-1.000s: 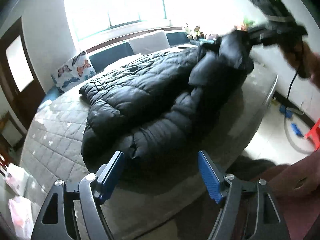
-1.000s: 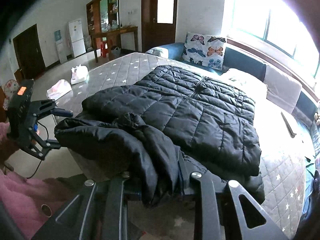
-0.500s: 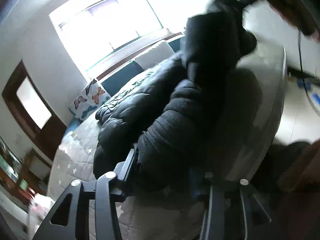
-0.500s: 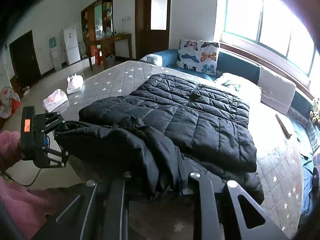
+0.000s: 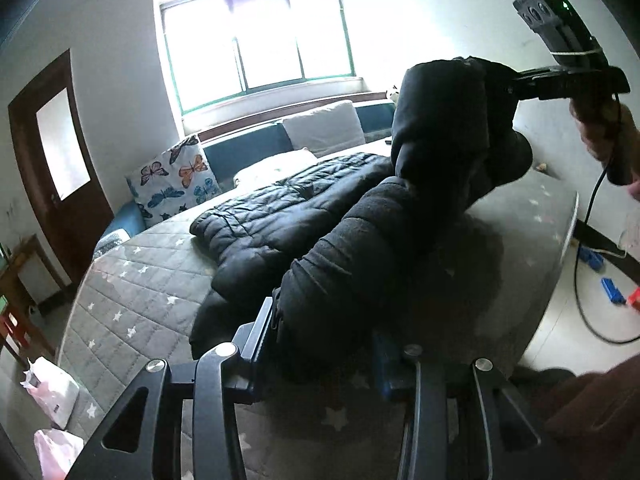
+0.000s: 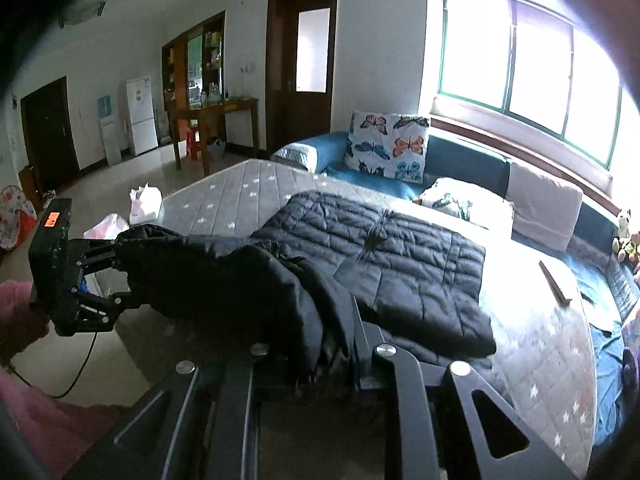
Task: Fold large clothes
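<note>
A black quilted puffer jacket lies spread on the grey star-print mattress. Its near edge is lifted off the bed between both grippers. My left gripper is shut on a thick fold of that edge, which fills the gap between its fingers. In the left wrist view my right gripper holds the other end high at the upper right. In the right wrist view the jacket bunches between the jaws of my right gripper, which are still closing on it. My left gripper clamps the far end at the left.
A butterfly pillow and white cushions line the blue sofa under the window. Plastic bags sit by the mattress's left side. A cable and blue items lie on the floor to the right. A slim dark object rests on the bed.
My left gripper, open above the jacket's near edge before, has shut on it. Both grippers have risen, and the jacket's near edge now hangs lifted between them.
</note>
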